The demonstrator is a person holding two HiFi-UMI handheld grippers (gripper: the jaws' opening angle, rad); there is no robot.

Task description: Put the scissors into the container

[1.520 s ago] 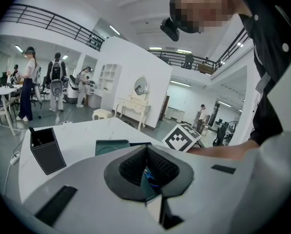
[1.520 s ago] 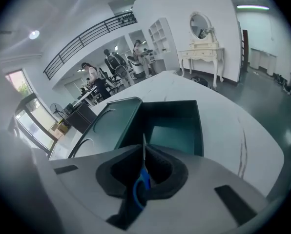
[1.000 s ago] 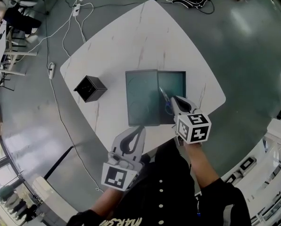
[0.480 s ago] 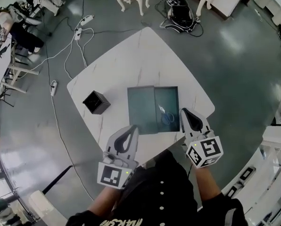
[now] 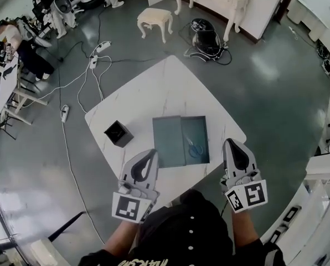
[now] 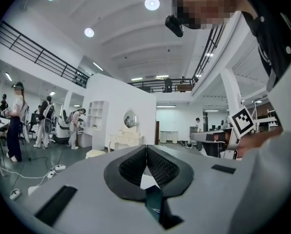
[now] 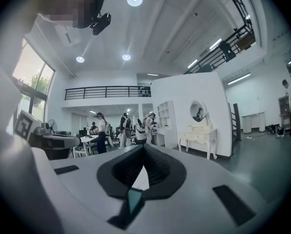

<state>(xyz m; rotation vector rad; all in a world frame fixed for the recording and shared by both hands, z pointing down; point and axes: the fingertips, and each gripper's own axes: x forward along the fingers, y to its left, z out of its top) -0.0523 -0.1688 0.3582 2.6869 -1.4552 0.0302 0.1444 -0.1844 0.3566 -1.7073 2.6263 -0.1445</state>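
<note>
Scissors (image 5: 194, 147) are lying inside the container (image 5: 168, 143), in its 3 o'clock half, tips toward 11, handles toward 5. We read the drop as done, so the step in hand is just standing off clean.

Left tongs (image 5: 151, 153): fully closed, nothing in them. In the left gripper view the pads (image 6: 160, 167) meet tip to tip. Right tongs (image 5: 230, 143): same, closed and empty, pads (image 7: 128, 169) together in the right gripper view. Both are held off the worktop (image 5: 165, 93) at its 6 o'clock side, one either side of the container, touching nothing.

How we'd do it well:
- keep both tongs high and out past the worktop edge; the container sits close to that edge, so a knock could push it off
- check the scissors lie flat and wholly within the walls, no handle over the rim; looks fine from the head view, but they're small
- we can't tell if the container's 9 o'clock half is a hinged lid or a second tray; if it's a lid, closing isn't in the task, so leave it

Around:
- black box (image 5: 118, 133) on the worktop at the container's 9 o'clock, apart from it, not in the way
- stool (image 5: 155, 19) and a black canister unit (image 5: 205, 37) on the floor at 12, well clear
- cables (image 5: 84, 79) trailing on the floor at 10

Nothing stands between the tongs and the container.
</note>
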